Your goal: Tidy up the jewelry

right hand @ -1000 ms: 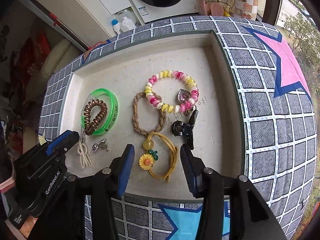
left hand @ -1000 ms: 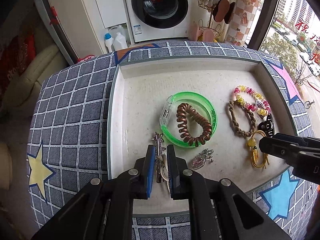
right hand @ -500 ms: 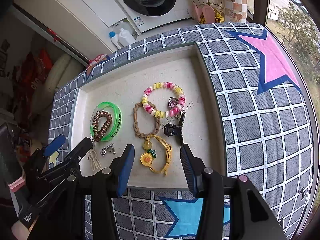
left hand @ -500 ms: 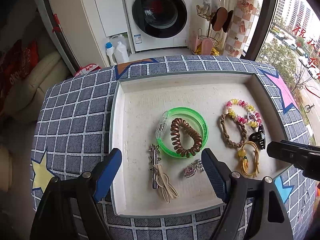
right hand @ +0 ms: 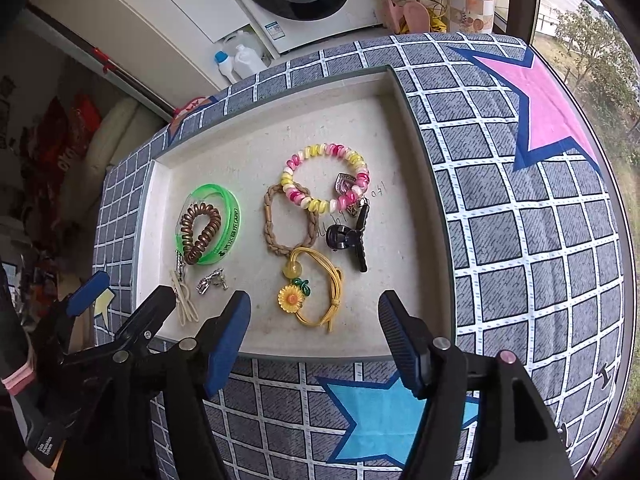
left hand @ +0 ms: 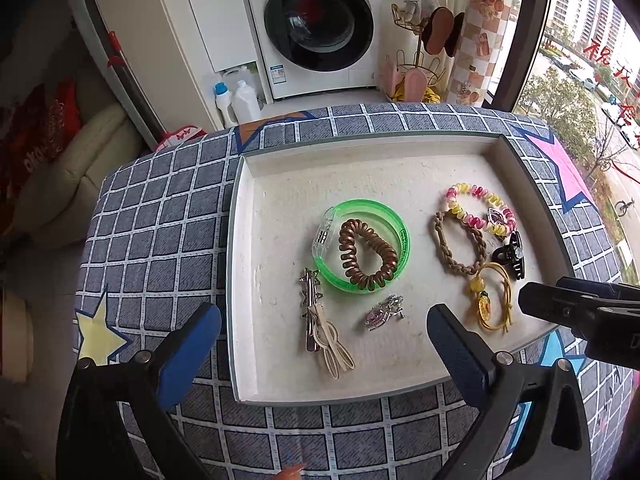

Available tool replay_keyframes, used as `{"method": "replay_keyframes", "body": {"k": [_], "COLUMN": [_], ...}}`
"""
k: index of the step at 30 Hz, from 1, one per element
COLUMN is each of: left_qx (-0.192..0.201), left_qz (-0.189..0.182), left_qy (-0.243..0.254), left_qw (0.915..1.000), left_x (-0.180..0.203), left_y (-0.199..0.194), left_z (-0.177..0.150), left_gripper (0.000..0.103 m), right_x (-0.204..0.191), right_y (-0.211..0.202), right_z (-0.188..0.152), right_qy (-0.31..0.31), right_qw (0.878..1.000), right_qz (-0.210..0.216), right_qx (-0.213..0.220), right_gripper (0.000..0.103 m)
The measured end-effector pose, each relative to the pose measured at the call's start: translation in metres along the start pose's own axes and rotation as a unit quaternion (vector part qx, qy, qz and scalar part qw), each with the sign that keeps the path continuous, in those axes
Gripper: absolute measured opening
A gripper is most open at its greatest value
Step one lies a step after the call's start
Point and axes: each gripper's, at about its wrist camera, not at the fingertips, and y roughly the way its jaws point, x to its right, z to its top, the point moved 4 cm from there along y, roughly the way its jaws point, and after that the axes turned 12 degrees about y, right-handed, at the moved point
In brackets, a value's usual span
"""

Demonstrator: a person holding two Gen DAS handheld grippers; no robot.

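A shallow white tray (left hand: 256, 208) (right hand: 384, 92) holds the jewelry. A green bangle (left hand: 396, 226) (right hand: 230, 216) surrounds a brown spiral hair tie (left hand: 366, 256) (right hand: 200, 232). A silver star clip with a beige loop (left hand: 316, 320) (right hand: 182, 296) and a small silver brooch (left hand: 384, 314) (right hand: 212, 280) lie near the front. To the right lie a pink-yellow bead bracelet (left hand: 480, 208) (right hand: 324, 180), a braided tan tie (left hand: 456, 248) (right hand: 288, 220), a black claw clip (left hand: 512, 254) (right hand: 348, 236) and a yellow sunflower tie (left hand: 490, 300) (right hand: 312, 292). My left gripper (left hand: 324, 332) is open and empty above the tray's front edge. My right gripper (right hand: 314, 320) is open and empty.
The tray sits on a blue checked cloth (left hand: 160, 240) (right hand: 520, 240) with star patches. A washing machine (left hand: 320, 24), detergent bottles (left hand: 236, 100) and a shoe rack (left hand: 424, 40) stand beyond the table. A window (left hand: 592, 60) is at the right.
My left gripper let go of the star clip with the beige loop, opened wide and pulled back and up. My right gripper also pulled back and opened wider.
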Motion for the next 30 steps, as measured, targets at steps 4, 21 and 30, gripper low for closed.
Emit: {"method": "replay_keyframes", "body": {"k": [4, 21, 30], "left_qx": [-0.007, -0.030, -0.026], "left_qz": [-0.003, 0.003, 0.002], "left_qy": [-0.008, -0.026, -0.042], "left_qw": [0.9999, 0.9992, 0.9988], "left_x": [-0.002, -0.010, -0.013], "left_y": [-0.004, -0.027, -0.044], "left_z": [-0.009, -0.054, -0.072], "left_gripper": [0.103, 0.103, 0.103], "right_x": [-0.002, -0.001, -0.001], "right_y": [-0.001, -0.013, -0.029], "right_z": [-0.004, -0.034, -0.056], "right_qy": [-0.009, -0.035, -0.054], "right_qw": [1.000, 0.999, 0.997], "right_qz": [-0.011, -0.033, -0.035], "right_qx": [0.002, 0.017, 0.052], "right_gripper": [0.072, 0.085, 0.085]}}
